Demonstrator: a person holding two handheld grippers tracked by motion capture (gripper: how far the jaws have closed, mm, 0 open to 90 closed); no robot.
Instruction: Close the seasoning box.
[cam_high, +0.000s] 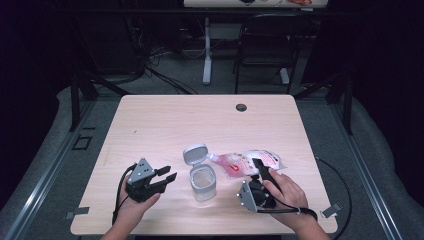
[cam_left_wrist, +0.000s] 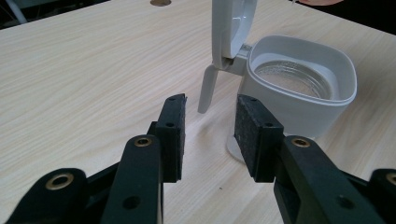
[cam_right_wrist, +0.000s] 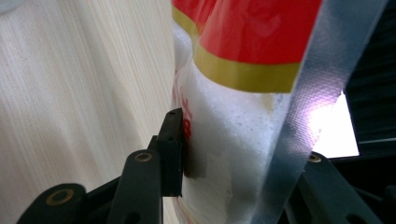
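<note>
My left gripper (cam_high: 166, 179) rests on the table (cam_high: 165, 120), jaws apart with nothing between them, pointing at the jar (cam_high: 203, 183) just beyond its tips. The jar stands upright near the table's front edge, its hinged lid (cam_high: 195, 153) flipped up and back. My right gripper (cam_high: 262, 170) is clamped on the bag (cam_high: 248, 162), which holds white grains and sits just right of the jar, its corner reaching toward the lid. Behind the table stands a chair (cam_high: 265, 40).
</note>
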